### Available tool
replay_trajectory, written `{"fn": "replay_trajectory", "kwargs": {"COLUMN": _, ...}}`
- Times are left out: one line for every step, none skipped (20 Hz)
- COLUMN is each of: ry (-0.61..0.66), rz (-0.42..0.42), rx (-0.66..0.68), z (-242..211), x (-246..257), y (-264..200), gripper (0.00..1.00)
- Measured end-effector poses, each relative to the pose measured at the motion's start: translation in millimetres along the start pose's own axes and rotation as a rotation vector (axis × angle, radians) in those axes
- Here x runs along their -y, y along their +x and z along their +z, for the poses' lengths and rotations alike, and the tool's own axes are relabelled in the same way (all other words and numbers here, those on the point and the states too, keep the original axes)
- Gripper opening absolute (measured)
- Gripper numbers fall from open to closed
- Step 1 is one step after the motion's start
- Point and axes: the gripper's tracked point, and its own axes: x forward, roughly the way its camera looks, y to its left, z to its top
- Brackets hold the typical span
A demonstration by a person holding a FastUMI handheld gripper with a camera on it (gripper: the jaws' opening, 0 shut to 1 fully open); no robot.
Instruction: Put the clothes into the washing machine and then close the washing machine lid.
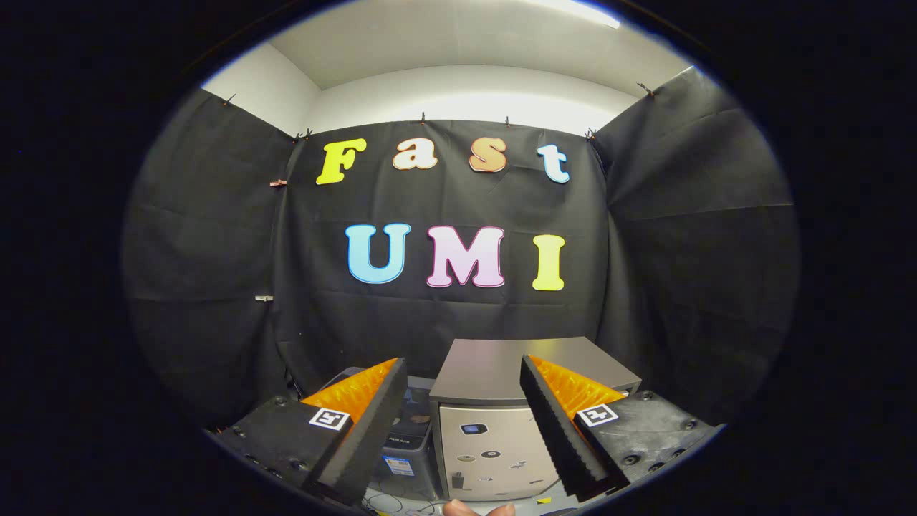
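Observation:
My gripper (462,360) is open, its two fingers spread wide with nothing between them. It is held level and faces the black cloth wall. Beyond the fingers, and showing in the gap between them, stands a grey box-shaped unit (494,430) with a flat closed top and several small stickers on its front. I cannot tell whether this is the washing machine. Fingertips of a person's hand (476,508) show just below the gap, near the unit's base.
A darker box (401,448) with a label stands against the grey unit's left side, behind the left finger. Thin cables (387,502) lie on the surface in front of it. Black cloth walls close the booth at the back and on both sides.

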Motion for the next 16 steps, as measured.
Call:
{"fn": "replay_trajectory", "kwargs": {"ry": -0.003, "rz": 0.001, "rx": -0.001, "z": -0.6, "x": -0.1, "y": 0.0, "gripper": 0.99}}
{"fn": "replay_trajectory", "kwargs": {"ry": -0.004, "rz": 0.003, "rx": -0.001, "z": -0.4, "x": -0.8, "y": -1.0, "gripper": 0.99}}
{"fn": "replay_trajectory", "kwargs": {"ry": -0.004, "rz": 0.005, "rx": 0.000, "z": 0.4, "x": -1.7, "y": -1.5, "gripper": 0.99}}
{"fn": "replay_trajectory", "kwargs": {"ry": -0.003, "rz": 0.005, "rx": 0.000, "z": 0.8, "x": -1.5, "y": -1.7, "gripper": 0.99}}
{"fn": "replay_trajectory", "kwargs": {"ry": -0.003, "rz": 0.003, "rx": -0.001, "z": 0.5, "x": -0.9, "y": -0.3, "gripper": 0.99}}
{"fn": "replay_trajectory", "kwargs": {"ry": -0.001, "rz": 0.001, "rx": -0.001, "z": 0.9, "x": 0.3, "y": -0.9, "gripper": 0.99}}
{"fn": "replay_trajectory", "kwargs": {"ry": 0.002, "rz": -0.002, "rx": -0.002, "z": 0.5, "x": 1.5, "y": -0.8, "gripper": 0.99}}
{"fn": "replay_trajectory", "kwargs": {"ry": 0.004, "rz": -0.003, "rx": -0.001, "z": 1.4, "x": 1.8, "y": -1.2, "gripper": 0.99}}
{"fn": "replay_trajectory", "kwargs": {"ry": 0.005, "rz": -0.004, "rx": 0.000, "z": 2.1, "x": 1.9, "y": -1.5, "gripper": 0.99}}
{"fn": "replay_trajectory", "kwargs": {"ry": 0.004, "rz": -0.006, "rx": 0.001, "z": 2.2, "x": 3.2, "y": -2.7, "gripper": 0.99}}
{"fn": "replay_trajectory", "kwargs": {"ry": 0.003, "rz": -0.006, "rx": 0.002, "z": 2.5, "x": 2.2, "y": -1.3, "gripper": 0.99}}
{"fn": "replay_trajectory", "kwargs": {"ry": 0.002, "rz": -0.005, "rx": 0.001, "z": 2.6, "x": 1.3, "y": -1.6, "gripper": 0.99}}
{"fn": "replay_trajectory", "kwargs": {"ry": 0.002, "rz": -0.003, "rx": 0.001, "z": 2.2, "x": 0.9, "y": -2.6, "gripper": 0.99}}
{"fn": "replay_trajectory", "kwargs": {"ry": 0.001, "rz": -0.002, "rx": 0.000, "z": 1.8, "x": 0.2, "y": -2.2, "gripper": 0.99}}
{"fn": "replay_trajectory", "kwargs": {"ry": -0.002, "rz": -0.001, "rx": -0.001, "z": 1.6, "x": -0.2, "y": -3.1, "gripper": 0.99}}
{"fn": "replay_trajectory", "kwargs": {"ry": -0.002, "rz": -0.001, "rx": -0.002, "z": 2.1, "x": -1.0, "y": -3.7, "gripper": 0.99}}
